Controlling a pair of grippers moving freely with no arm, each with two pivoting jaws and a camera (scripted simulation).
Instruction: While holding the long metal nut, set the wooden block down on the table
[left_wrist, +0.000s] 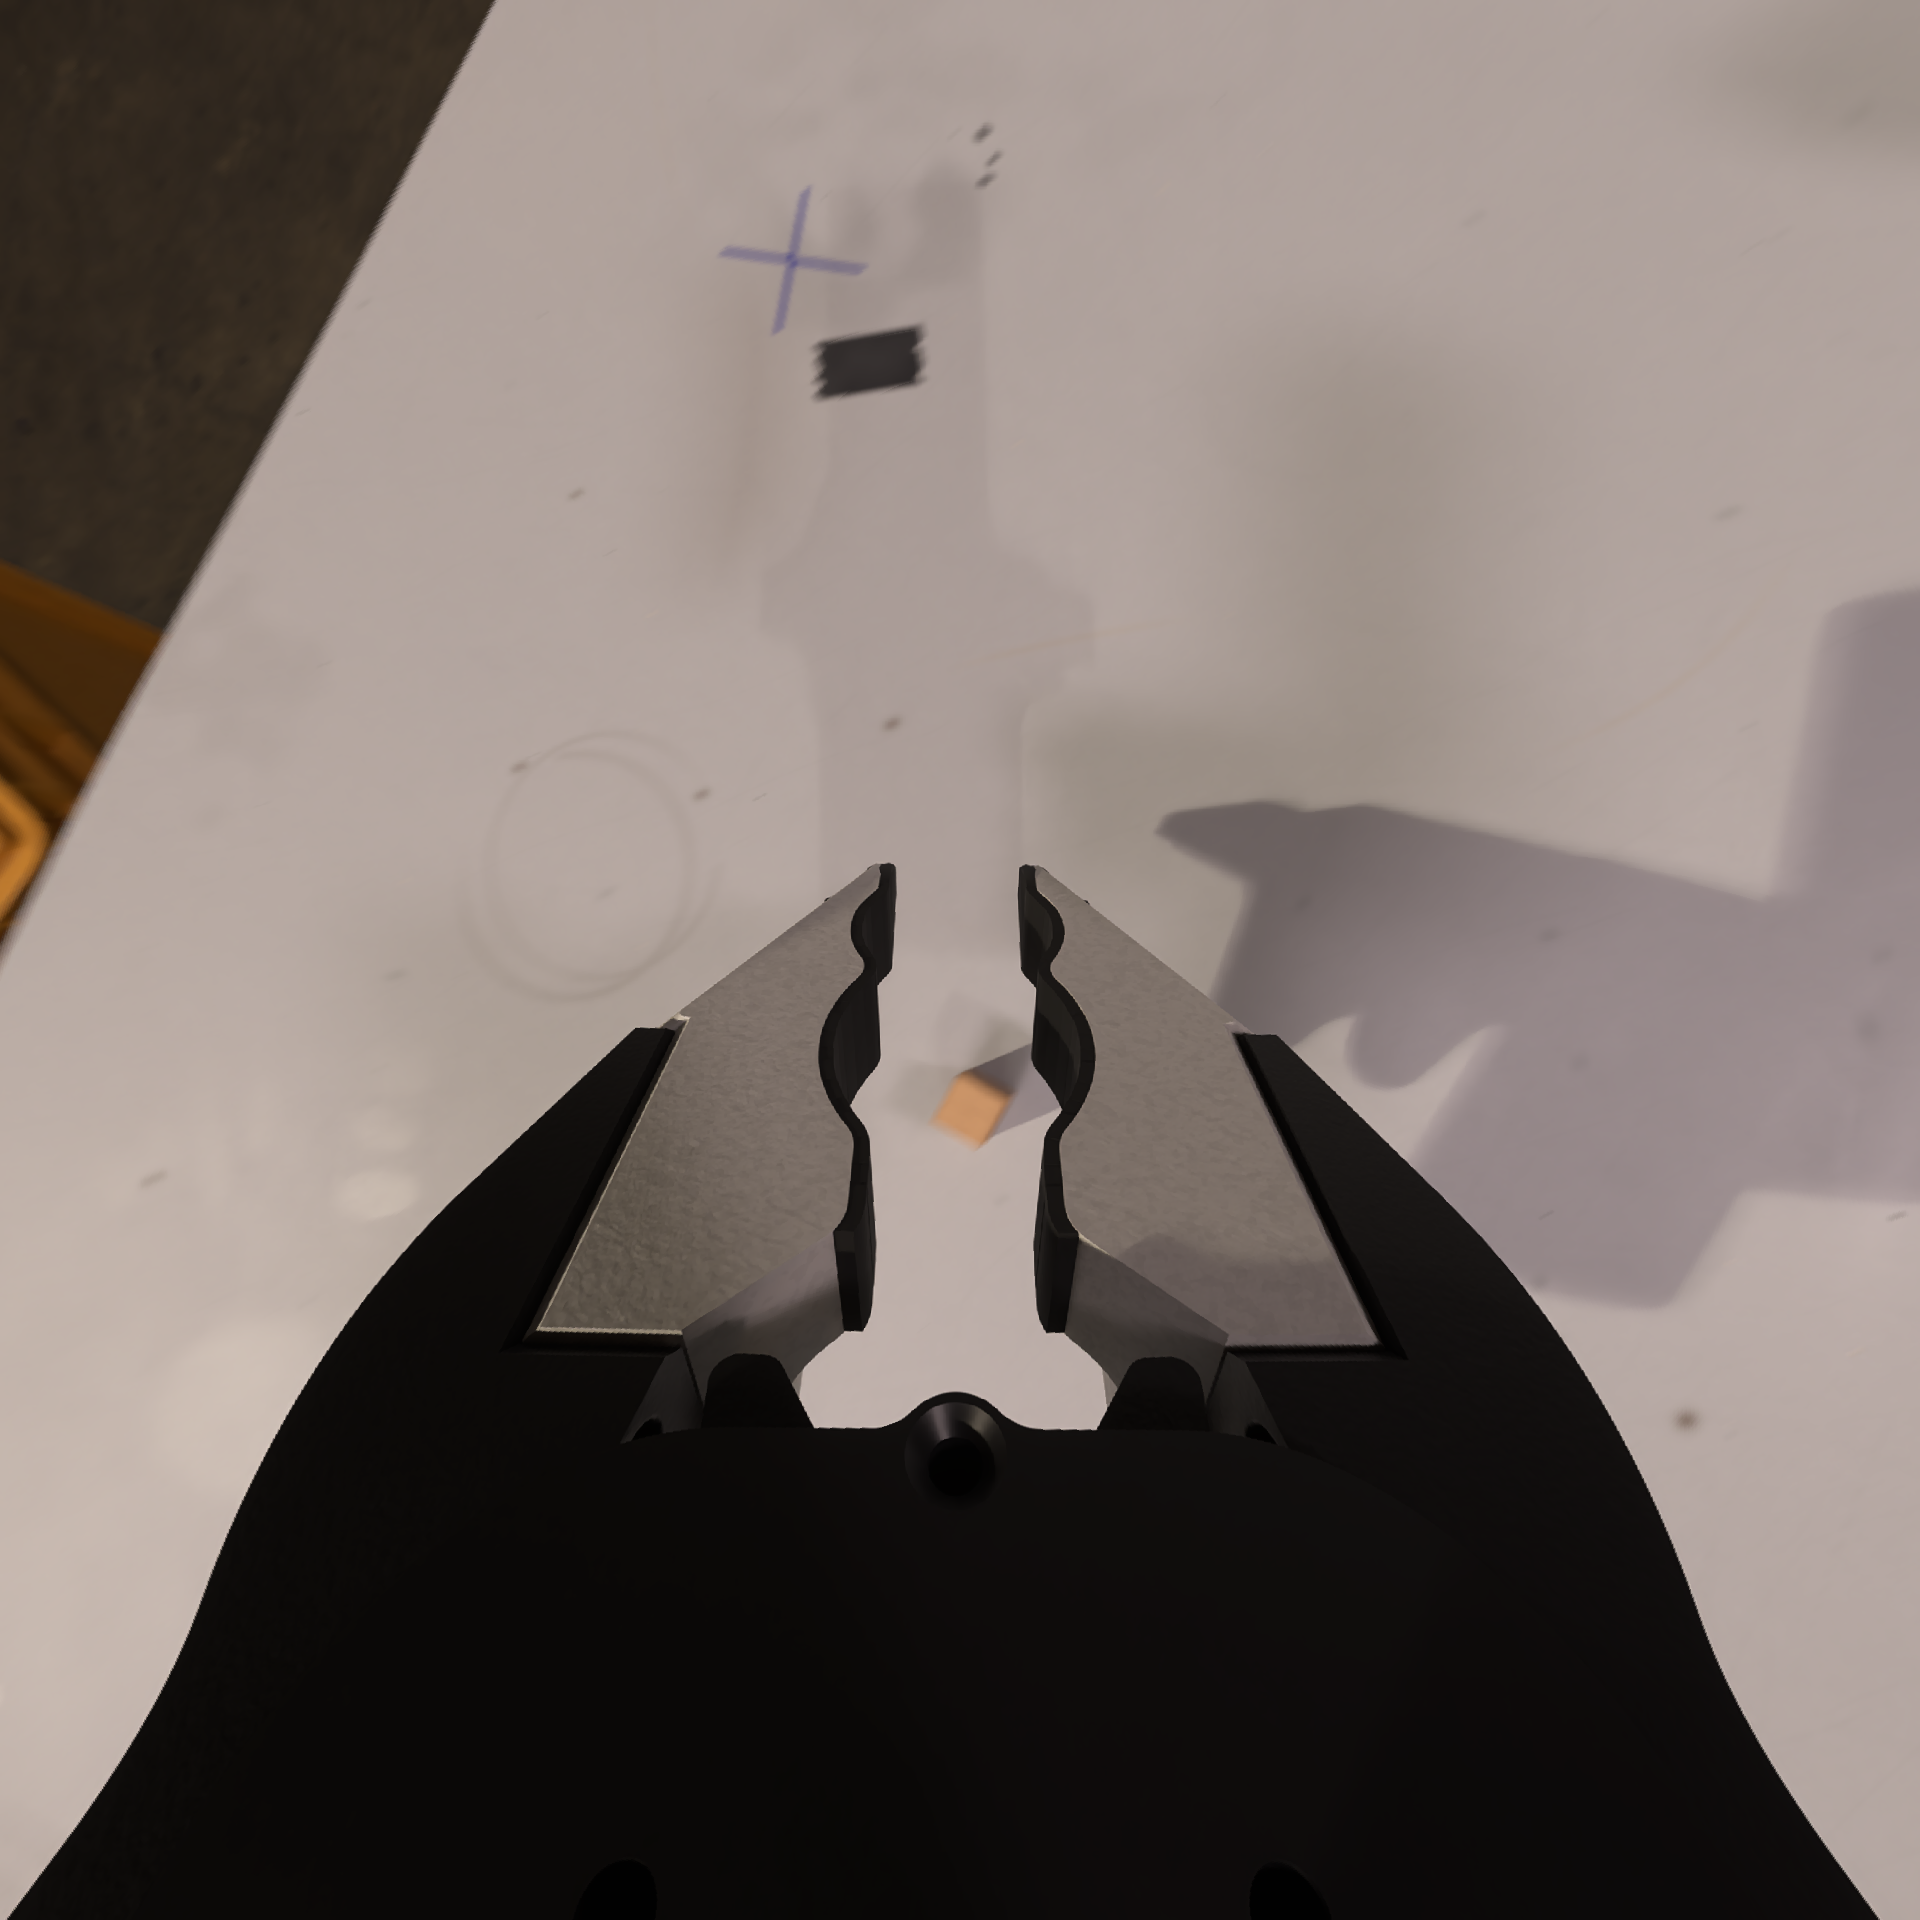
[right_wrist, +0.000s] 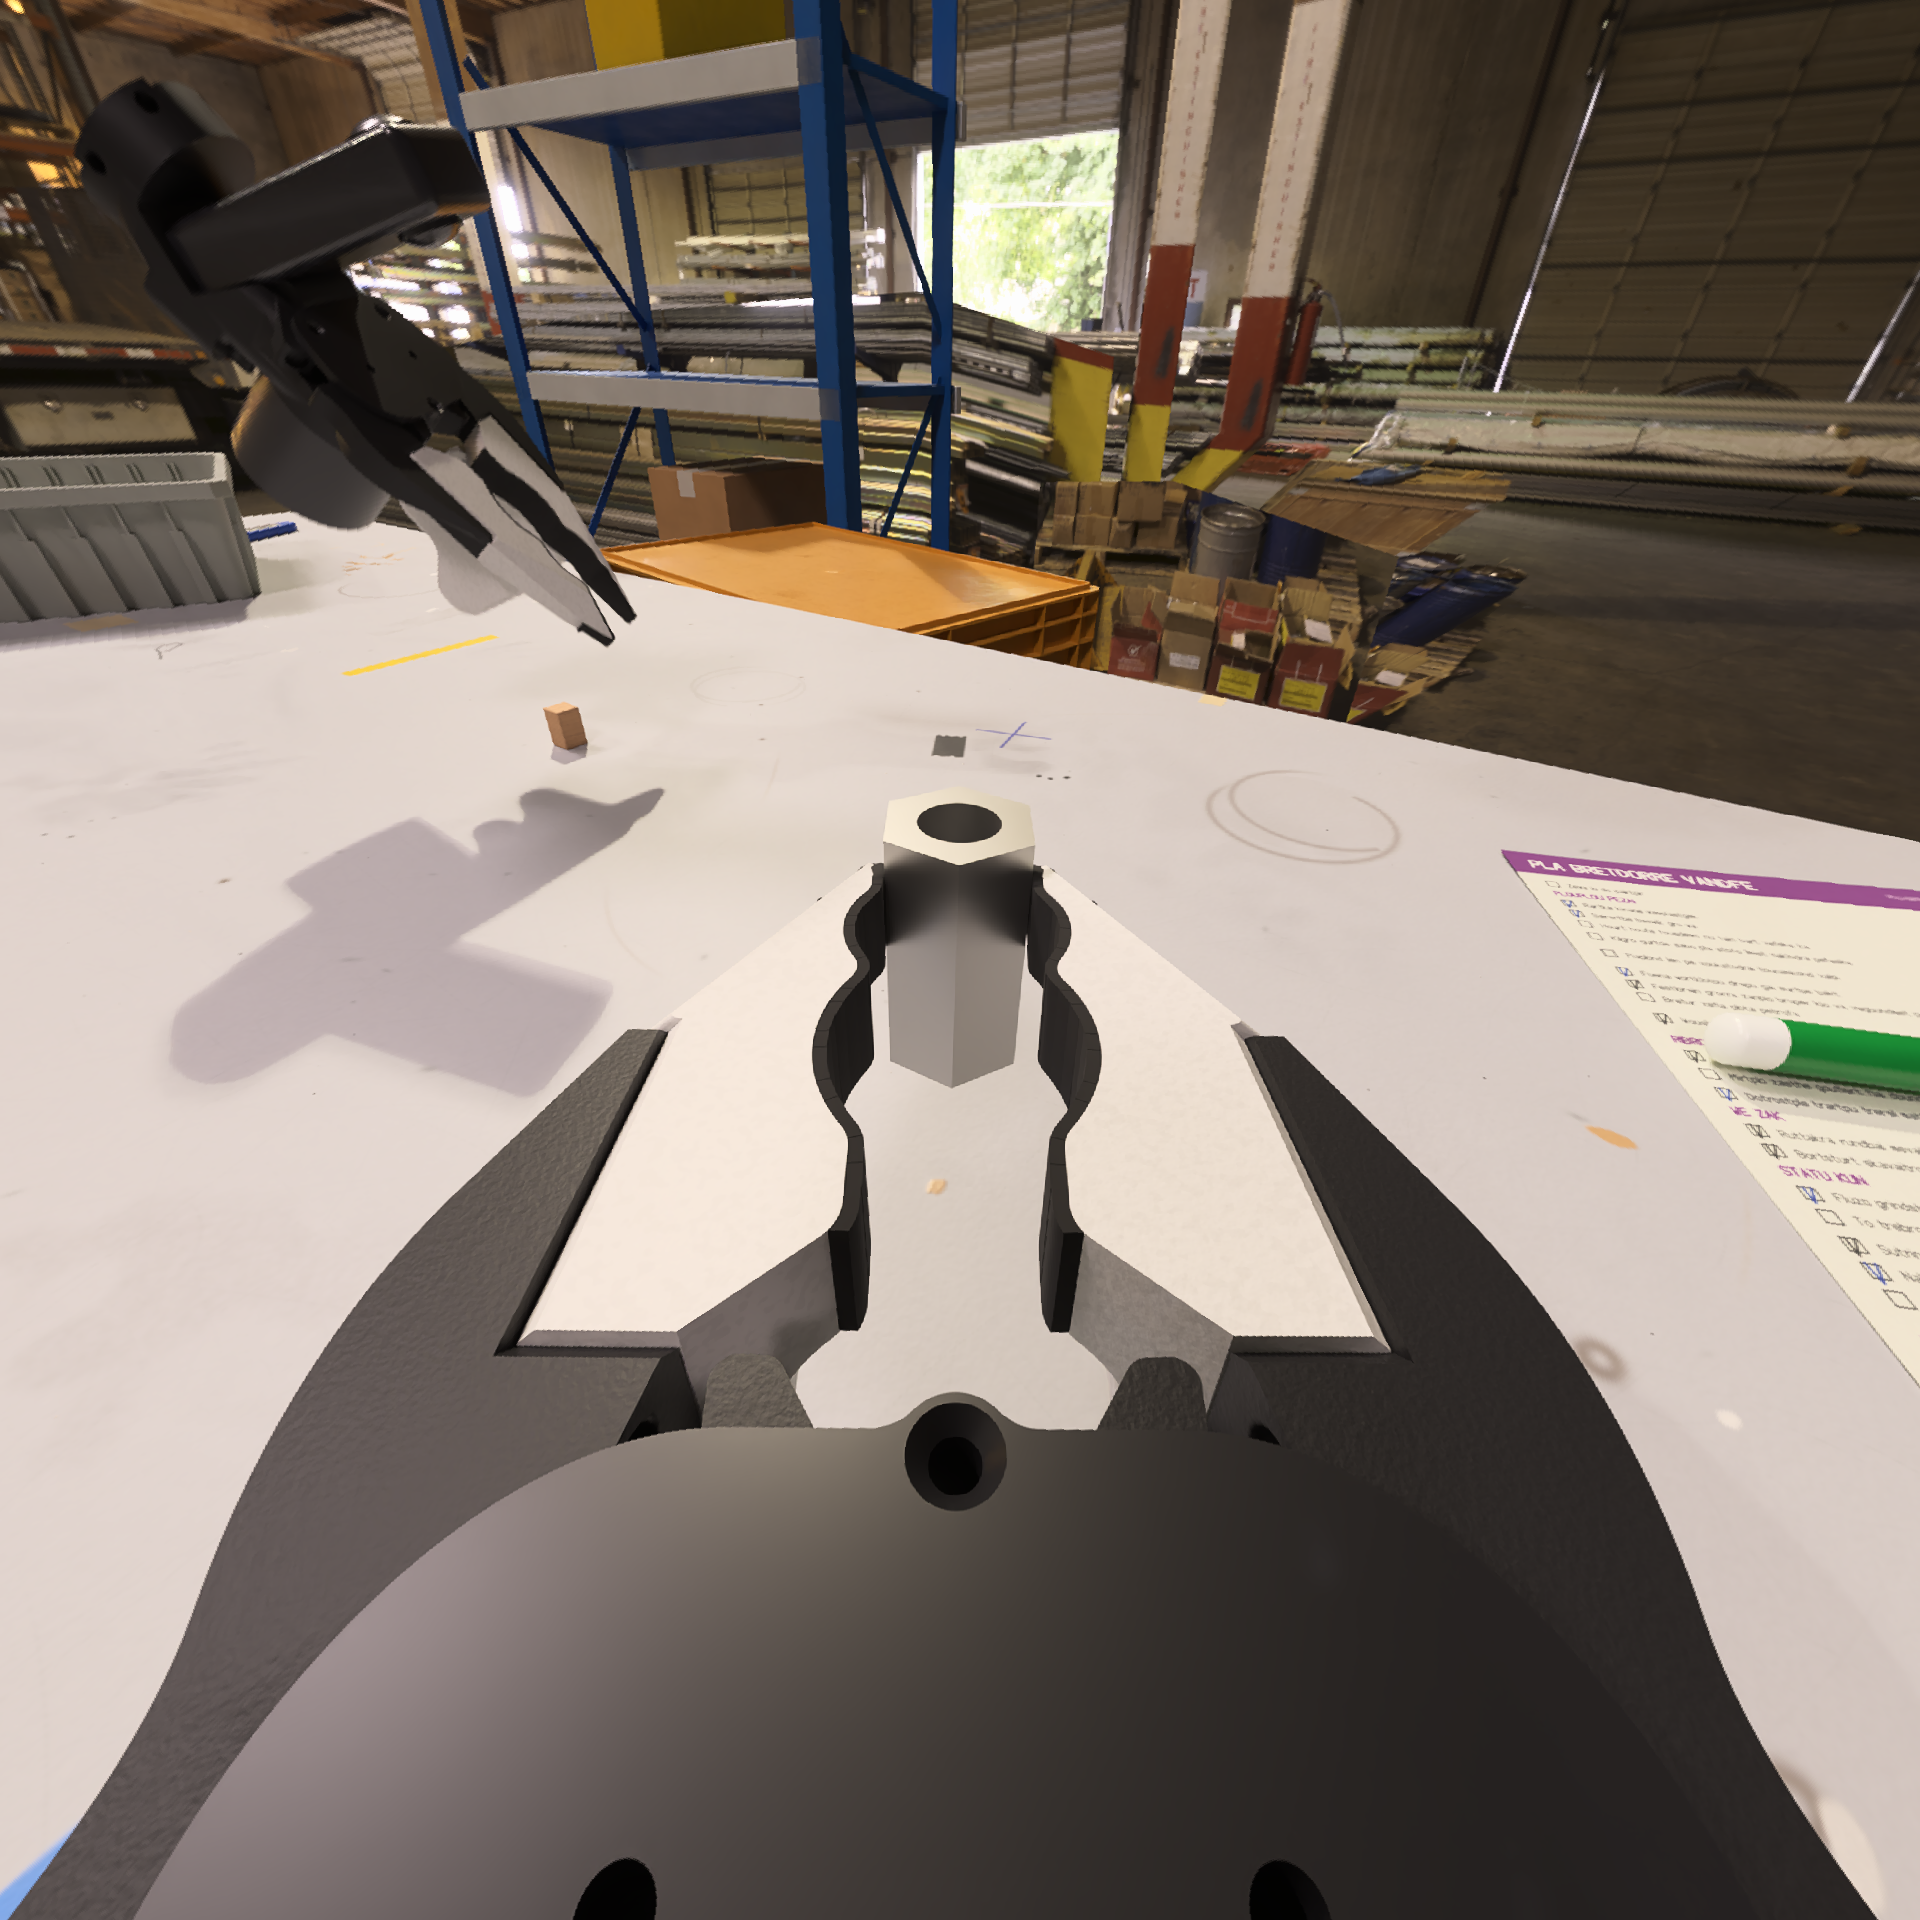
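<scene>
The small wooden block (left_wrist: 971, 1112) is just above or on the white table (left_wrist: 1351, 416), seen between my left gripper's fingers and well below them. My left gripper (left_wrist: 956, 883) is open and empty. In the right wrist view the block (right_wrist: 565, 724) appears slightly above its shadow, below the left gripper (right_wrist: 608, 623), which hangs in the air. My right gripper (right_wrist: 956, 883) is shut on the long metal nut (right_wrist: 954, 956), a grey hexagonal piece held upright between the fingertips.
A printed sheet (right_wrist: 1766, 1039) with a green marker (right_wrist: 1829, 1049) lies at the table's right. A grey bin (right_wrist: 114, 540) stands at the far left. An orange crate (right_wrist: 862, 582) sits past the far edge. A black patch (left_wrist: 871, 362) and a blue cross (left_wrist: 792, 260) mark the table.
</scene>
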